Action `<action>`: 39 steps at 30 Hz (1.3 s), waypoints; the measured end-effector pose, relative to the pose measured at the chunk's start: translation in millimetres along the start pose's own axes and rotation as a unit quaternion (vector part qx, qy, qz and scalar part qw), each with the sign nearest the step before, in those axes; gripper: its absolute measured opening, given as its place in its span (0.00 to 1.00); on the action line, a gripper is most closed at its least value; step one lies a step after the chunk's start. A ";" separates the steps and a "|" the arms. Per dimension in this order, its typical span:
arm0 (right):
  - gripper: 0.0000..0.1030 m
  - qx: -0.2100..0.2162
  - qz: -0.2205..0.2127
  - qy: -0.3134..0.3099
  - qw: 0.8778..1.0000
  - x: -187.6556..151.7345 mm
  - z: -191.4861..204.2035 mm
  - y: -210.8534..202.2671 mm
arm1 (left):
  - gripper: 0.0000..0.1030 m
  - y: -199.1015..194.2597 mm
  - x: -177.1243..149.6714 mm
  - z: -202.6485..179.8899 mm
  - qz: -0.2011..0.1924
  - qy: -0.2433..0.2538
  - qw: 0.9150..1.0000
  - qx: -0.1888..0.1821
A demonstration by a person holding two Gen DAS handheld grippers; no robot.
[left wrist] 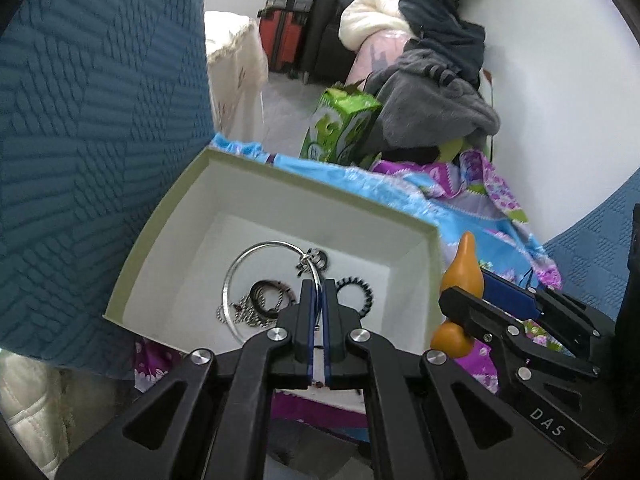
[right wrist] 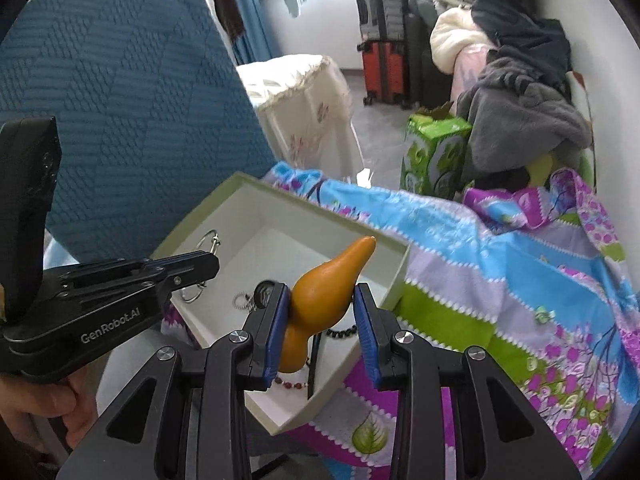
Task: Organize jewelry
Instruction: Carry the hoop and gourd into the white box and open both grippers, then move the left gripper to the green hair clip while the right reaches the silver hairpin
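Observation:
An open box [left wrist: 304, 170], white inside with a pale green rim, lies on the bed. In it are a black cord bracelet [left wrist: 268, 296], a thin chain [left wrist: 240, 314] and a black beaded ring [left wrist: 358, 292]. My left gripper [left wrist: 319, 285] hangs over the box, shut on a large silver hoop [left wrist: 256, 250] with a small charm. The same left gripper [right wrist: 214, 266] and hoop [right wrist: 208, 240] show at the left of the right wrist view. My right gripper [right wrist: 321, 296] is shut on an orange gourd pendant [right wrist: 324, 280] above the box's near corner [right wrist: 320, 208]. Red beads [right wrist: 292, 382] and black beads [right wrist: 340, 332] dangle below it.
A blue textured cushion [left wrist: 80, 120] stands against the box's left side. A bright floral bedsheet [right wrist: 520, 280] lies under and to the right of the box. Beyond are a green carton [left wrist: 340, 128], a pile of clothes [left wrist: 436, 92] and suitcases [right wrist: 384, 68]. A hand [right wrist: 40, 404] holds the left gripper.

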State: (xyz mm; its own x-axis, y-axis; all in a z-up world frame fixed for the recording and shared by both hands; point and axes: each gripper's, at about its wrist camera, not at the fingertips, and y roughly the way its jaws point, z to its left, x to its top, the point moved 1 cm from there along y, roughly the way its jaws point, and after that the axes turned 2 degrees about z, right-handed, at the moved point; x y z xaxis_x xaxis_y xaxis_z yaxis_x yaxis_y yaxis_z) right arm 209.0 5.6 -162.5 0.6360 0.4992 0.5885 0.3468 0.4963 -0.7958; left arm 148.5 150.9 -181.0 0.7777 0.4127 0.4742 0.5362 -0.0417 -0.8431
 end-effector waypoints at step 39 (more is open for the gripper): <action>0.40 -0.107 -0.152 0.105 0.977 -37.7 -148.0 -154.5 | 0.37 -14.8 13.9 -155.6 -0.070 0.099 0.989 -0.079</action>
State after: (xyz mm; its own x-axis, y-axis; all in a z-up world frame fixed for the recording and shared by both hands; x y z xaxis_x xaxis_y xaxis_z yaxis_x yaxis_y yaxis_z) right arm 233.5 -195.0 -82.8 0.6016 0.1836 0.7774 0.6635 0.4271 -0.6143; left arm 202.4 15.6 -122.4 0.7322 0.2393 0.6376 0.6762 -0.1444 -0.7224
